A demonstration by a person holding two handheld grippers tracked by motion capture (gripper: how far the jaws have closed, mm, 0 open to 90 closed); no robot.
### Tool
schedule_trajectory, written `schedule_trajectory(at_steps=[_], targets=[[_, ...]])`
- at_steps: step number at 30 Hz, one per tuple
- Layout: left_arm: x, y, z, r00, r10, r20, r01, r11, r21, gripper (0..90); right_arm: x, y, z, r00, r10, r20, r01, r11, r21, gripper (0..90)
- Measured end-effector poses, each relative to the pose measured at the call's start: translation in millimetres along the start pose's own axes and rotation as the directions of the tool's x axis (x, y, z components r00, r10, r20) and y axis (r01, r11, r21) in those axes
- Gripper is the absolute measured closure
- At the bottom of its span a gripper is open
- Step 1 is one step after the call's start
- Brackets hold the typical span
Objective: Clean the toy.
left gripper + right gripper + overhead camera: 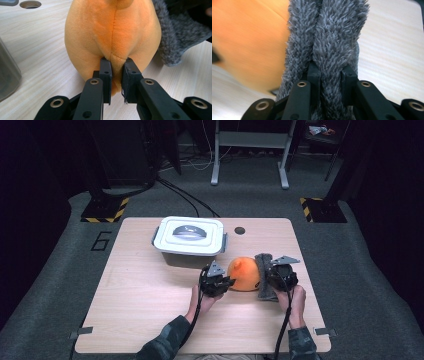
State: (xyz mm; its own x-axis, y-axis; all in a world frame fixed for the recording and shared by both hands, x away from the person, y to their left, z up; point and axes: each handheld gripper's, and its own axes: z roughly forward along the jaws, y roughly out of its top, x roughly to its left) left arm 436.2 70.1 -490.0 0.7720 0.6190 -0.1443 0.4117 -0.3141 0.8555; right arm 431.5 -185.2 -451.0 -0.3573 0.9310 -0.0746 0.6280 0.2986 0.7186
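Wooden tabletop (pixel 140 290), dark carpeted room beyond. Landmark: white-lidded storage box (pixel 189 239) at the table's far centre. Nearer than the box, toward the person, sits an orange plush toy (pixel 243 274) with a grey fuzzy cloth (pixel 264 276) touching its right side.

Left gripper (pixel 116 72): jaws clamped on a pinch of the plush along its seam. Right gripper (pixel 329 75): jaws clamped on a fold of the cloth.

Judgement: both grasps made; separating or moving the items remains, and the box lid is on.

Gripper views confirm the pinches; the high view alone shows the box lid.
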Motion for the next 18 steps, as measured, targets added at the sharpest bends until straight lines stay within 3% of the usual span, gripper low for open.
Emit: schedule_trajectory(at_steps=[4, 5, 8, 13, 18], targets=[[0.8, 0.2, 0.2, 1.0000, 0.002, -0.004, -0.002, 1.0000, -0.001, 79.7, -9.2, -6.9, 11.1, 0.9997, 0.022, 0.011, -0.022, 0.999, 0.033, 74.5], [0.8, 0.2, 0.2, 1.0000, 0.002, -0.004, -0.002, 1.0000, -0.001, 79.7, -15.5, -12.2, 18.6, 0.9994, 0.028, 0.021, -0.030, 0.998, 0.063, 74.5], [1.2, 0.3, 0.2, 1.0000, -0.001, -0.008, 0.001, 1.0000, -0.004, 79.6, -17.1, -13.6, 17.6, 0.9991, 0.038, 0.021, -0.040, 0.997, 0.071, 74.4], [1.7, 0.6, 0.1, 1.0000, -0.001, -0.008, 0.001, 1.0000, -0.005, 79.5, -11.1, -1.8, -9.1, 0.9991, 0.017, 0.038, -0.017, 1.000, -0.010, 74.4], [0.3, 1.0, 0.2, 1.0000, -0.001, -0.008, 0.000, 1.0000, -0.006, 79.4, 8.6, 15.9, -37.1, 0.9981, -0.051, -0.035, 0.046, 0.992, -0.119, 74.3]])
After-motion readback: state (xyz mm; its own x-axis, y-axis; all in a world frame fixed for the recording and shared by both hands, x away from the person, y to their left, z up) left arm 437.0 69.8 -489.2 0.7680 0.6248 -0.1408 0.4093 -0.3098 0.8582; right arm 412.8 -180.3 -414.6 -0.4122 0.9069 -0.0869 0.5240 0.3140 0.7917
